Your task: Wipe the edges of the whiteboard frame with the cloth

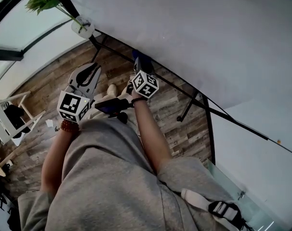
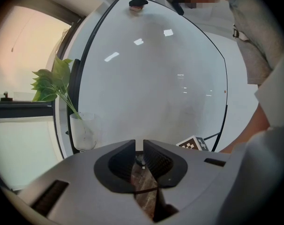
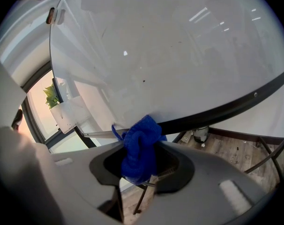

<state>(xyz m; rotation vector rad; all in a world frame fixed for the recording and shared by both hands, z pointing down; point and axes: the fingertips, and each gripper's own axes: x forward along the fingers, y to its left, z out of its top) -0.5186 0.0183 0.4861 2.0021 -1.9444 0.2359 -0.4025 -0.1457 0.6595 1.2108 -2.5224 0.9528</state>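
The whiteboard (image 1: 194, 32) is a big white panel with a thin black frame (image 3: 235, 102). My right gripper (image 3: 140, 150) is shut on a bunched blue cloth (image 3: 139, 146), which presses against the lower frame edge. In the head view the blue cloth (image 1: 141, 60) sits at that edge, just beyond the right gripper (image 1: 141, 67). The left gripper (image 1: 92, 71) hangs to the left over the floor, apart from the board. Seen in its own view, the left gripper (image 2: 138, 145) has its jaws closed together with nothing between them, facing the whiteboard (image 2: 153, 78).
A green plant (image 1: 45, 1) in a glass vase (image 1: 82, 25) stands by the board's left corner. Black stand legs (image 1: 189, 107) run under the board over the wood floor (image 1: 184, 129). An eraser (image 2: 138, 3) sits on the board's far edge. A white rack (image 1: 11, 117) is at left.
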